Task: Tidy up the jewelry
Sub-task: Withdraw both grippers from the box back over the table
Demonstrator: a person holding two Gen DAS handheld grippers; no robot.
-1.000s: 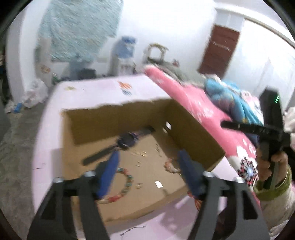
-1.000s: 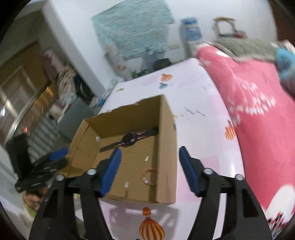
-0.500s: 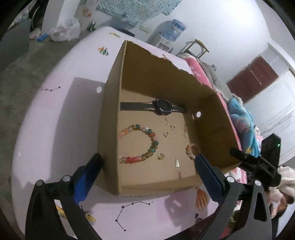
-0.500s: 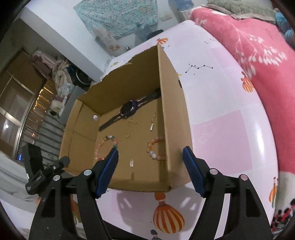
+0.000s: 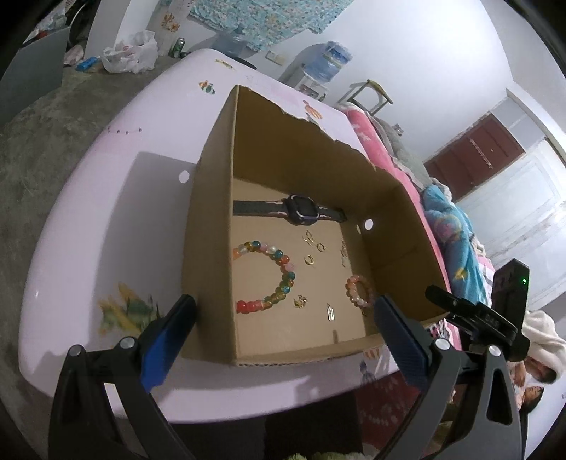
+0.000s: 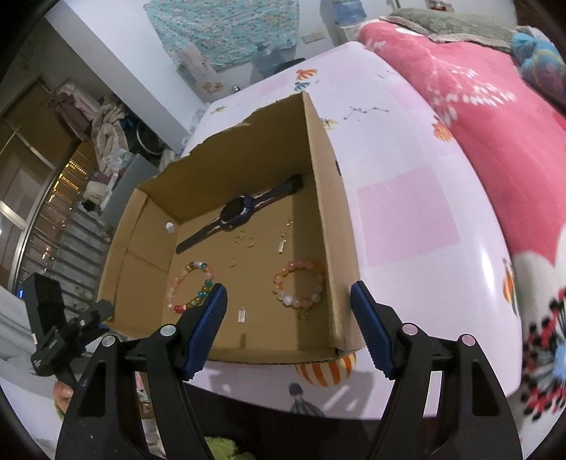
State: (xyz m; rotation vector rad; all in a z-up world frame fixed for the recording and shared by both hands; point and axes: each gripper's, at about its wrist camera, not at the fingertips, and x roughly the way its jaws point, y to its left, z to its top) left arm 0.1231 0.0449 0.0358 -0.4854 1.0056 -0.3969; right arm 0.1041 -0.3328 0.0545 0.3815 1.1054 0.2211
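Two hand-held grippers hover over the near edge of an open cardboard box (image 5: pixel 212 226) on a table, both with nothing between their blue-padded fingers. The left gripper (image 5: pixel 283 325) has its jaws spread wide, straddling the box's near left corner without touching it; the right gripper (image 6: pixel 288 318) stands moderately open above the near right corner, its pads also clear of the cardboard. The box is plain brown corrugated board with a torn, ragged far rim and small round holes in its side walls. On its floor, nearest the grippers, lie a small silver bar-shaped pendant (image 6: pixel 242 314), a large bracelet of glossy multicoloured glass-like beads (image 5: pixel 270 276) on the left and a smaller bracelet of round peach and white beads (image 6: pixel 300 285) against the right wall. Farther in are several small gold rings and earrings (image 5: pixel 313 247), then a dark smartwatch (image 5: pixel 300 208) lying flat with its strap stretched out along the far wall. The table wears a smooth pale-pink cloth (image 6: pixel 406 219) printed with balloons and constellations. Beyond it are a bed with a pink floral blanket (image 6: pixel 495 106), a water dispenser (image 5: pixel 329 62), a turquoise cloth hung on a white wall (image 6: pixel 226 28) and a dark red door (image 5: pixel 474 155).
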